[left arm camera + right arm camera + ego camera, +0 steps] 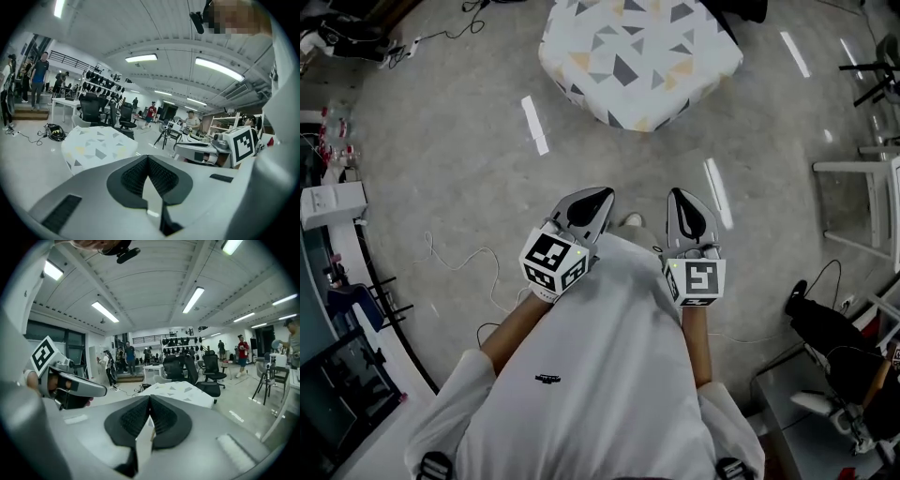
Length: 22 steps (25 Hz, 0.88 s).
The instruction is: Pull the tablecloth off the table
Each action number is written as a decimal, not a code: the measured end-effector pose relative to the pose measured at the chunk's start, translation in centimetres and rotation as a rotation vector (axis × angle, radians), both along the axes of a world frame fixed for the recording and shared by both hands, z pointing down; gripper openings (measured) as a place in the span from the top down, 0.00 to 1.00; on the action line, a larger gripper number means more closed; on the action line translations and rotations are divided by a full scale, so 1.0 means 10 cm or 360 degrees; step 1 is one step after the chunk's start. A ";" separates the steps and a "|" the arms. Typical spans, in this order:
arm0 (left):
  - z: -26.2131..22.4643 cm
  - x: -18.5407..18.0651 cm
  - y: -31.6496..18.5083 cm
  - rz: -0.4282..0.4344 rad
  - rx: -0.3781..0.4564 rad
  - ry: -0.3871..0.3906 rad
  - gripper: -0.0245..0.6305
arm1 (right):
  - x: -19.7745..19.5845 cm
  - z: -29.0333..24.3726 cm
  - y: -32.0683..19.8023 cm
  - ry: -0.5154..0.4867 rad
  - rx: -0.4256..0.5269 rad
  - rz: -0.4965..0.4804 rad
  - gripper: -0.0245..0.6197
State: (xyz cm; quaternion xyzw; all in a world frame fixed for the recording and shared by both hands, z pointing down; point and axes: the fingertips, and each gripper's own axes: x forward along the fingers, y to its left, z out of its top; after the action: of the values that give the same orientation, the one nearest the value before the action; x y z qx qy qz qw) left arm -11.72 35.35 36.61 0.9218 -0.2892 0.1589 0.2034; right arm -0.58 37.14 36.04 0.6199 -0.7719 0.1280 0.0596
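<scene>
Nothing of the task is done yet: the tablecloth (pixel 637 56) is seen fully draped over the desk, which is hidden under it, across a stretch of floor (pixel 469 141) and well apart from both tongs. The left tongs (pixel 602 195) and the right tongs (pixel 677 194) are held side by side close to the person (pixel 600 375) — each closed, with nothing between the pads. The approach, a grip on a cloth edge and the pull itself are judged to be left.

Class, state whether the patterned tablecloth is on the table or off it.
On. The tablecloth lies spread flat on top, its sides hanging down at the edges.
</scene>
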 end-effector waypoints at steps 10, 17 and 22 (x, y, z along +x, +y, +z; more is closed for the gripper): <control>-0.01 0.18 -0.05 0.0062 0.0026 -0.0031 0.95 | 0.29 0.07 -0.09 -0.0260 0.0000 0.0160 0.93; 0.12 0.43 -0.50 0.0088 -0.0035 0.0003 0.95 | 0.41 0.05 -0.53 -0.0230 0.0037 0.0161 0.93; 0.05 0.63 -1.18 0.0080 -0.0013 0.0078 0.95 | 0.42 0.01 -1.18 -0.0137 0.0041 0.0104 0.96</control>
State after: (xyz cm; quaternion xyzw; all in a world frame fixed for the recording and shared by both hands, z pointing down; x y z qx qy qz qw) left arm -5.38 23.52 37.13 0.9316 -0.2603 0.1426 0.2100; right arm 3.58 25.35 36.14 0.6394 -0.7547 0.1465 0.0141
